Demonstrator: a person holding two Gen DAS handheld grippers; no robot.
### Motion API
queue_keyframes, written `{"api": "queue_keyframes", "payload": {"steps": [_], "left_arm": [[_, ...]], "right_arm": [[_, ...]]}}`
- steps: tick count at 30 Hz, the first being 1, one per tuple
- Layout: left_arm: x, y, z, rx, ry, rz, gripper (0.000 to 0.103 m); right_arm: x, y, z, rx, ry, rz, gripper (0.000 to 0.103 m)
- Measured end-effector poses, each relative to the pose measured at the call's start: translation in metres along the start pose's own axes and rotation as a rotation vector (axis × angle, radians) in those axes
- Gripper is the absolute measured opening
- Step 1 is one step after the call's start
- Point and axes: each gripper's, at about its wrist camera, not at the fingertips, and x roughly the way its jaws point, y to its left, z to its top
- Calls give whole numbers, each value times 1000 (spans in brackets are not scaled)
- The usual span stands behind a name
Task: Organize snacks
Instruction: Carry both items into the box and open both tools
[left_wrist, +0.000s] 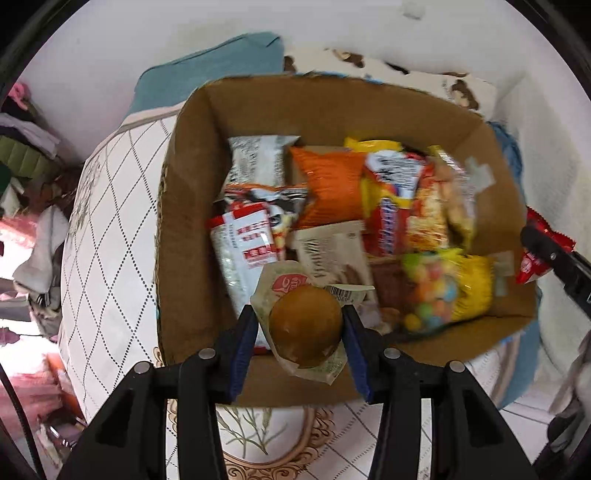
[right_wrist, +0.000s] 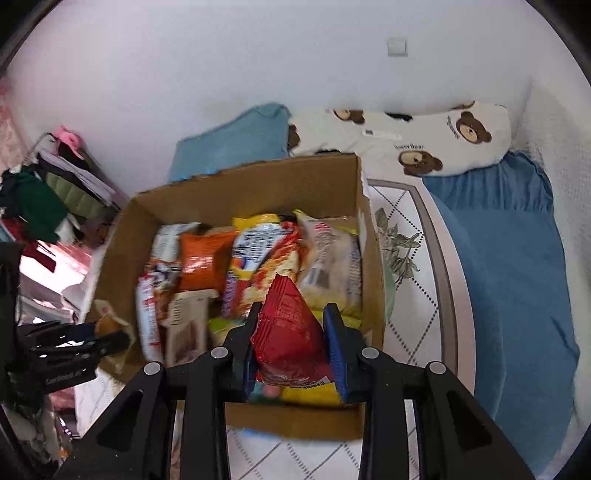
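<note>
**Two snacks held over a box that is already crowded**

The left gripper (left_wrist: 300, 325) is closed on a wrapped brown bun (left_wrist: 305, 325); the blue pads (left_wrist: 243, 343) press the round sides, and the loose wrapper hangs out below them. It hangs over the near wall of the cardboard box (left_wrist: 184, 206). The right gripper (right_wrist: 293, 325) pinches a red packet (right_wrist: 290, 325) between its fingers, above the near right part of the same box.

The bun is round and the wrapper looks smooth, so I judge that it may slip or turn between the pads if the hand tilts. If it is let go here, it may strike the near wall and fall outside, on the quilted bed cover (left_wrist: 110, 206).

The red packet is held only by its lower part (the upper corner stands free), so it may swing and land standing up instead of flat.

Inside, the orange bag (left_wrist: 328, 184), the white and red packet (left_wrist: 247, 254) and the bag of coloured candies (left_wrist: 439, 291) lie close together and partly over each other. A new item could rest on top and slide.

Both grippers are near each other over one box, so they could collide if they go down together.
</note>
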Motion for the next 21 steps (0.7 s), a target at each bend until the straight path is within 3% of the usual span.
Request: {"api": "queue_keyframes", "payload": {"steps": [1, 3, 4, 5, 6, 7, 8, 11, 21], "left_arm": [[7, 2, 3, -6, 19, 8, 45], [15, 4, 7, -18, 40, 2, 45], [19, 6, 9, -26, 56, 3, 46], [23, 7, 11, -40, 71, -7, 51], [25, 8, 12, -49, 77, -21, 58], [28, 10, 14, -57, 81, -29, 80], [30, 10, 15, -63, 80, -22, 93], [33, 12, 15, -78, 88, -16, 98], [24, 13, 8, -81, 48, -1, 100]], "right_arm": [[8, -1, 2, 2, 18, -8, 37], [24, -3, 6, 17, 67, -37, 48], [29, -4, 7, 21, 83, -46, 71], [36, -3, 8, 23, 106, -37, 87], [38, -2, 9, 22, 118, -36, 90], [39, 2, 9, 11, 131, -52, 93], [41, 9, 8, -13, 143, -76, 96], [47, 23, 3, -65, 180, -123, 99], [42, 27, -15, -76, 182, -152, 100]]}}
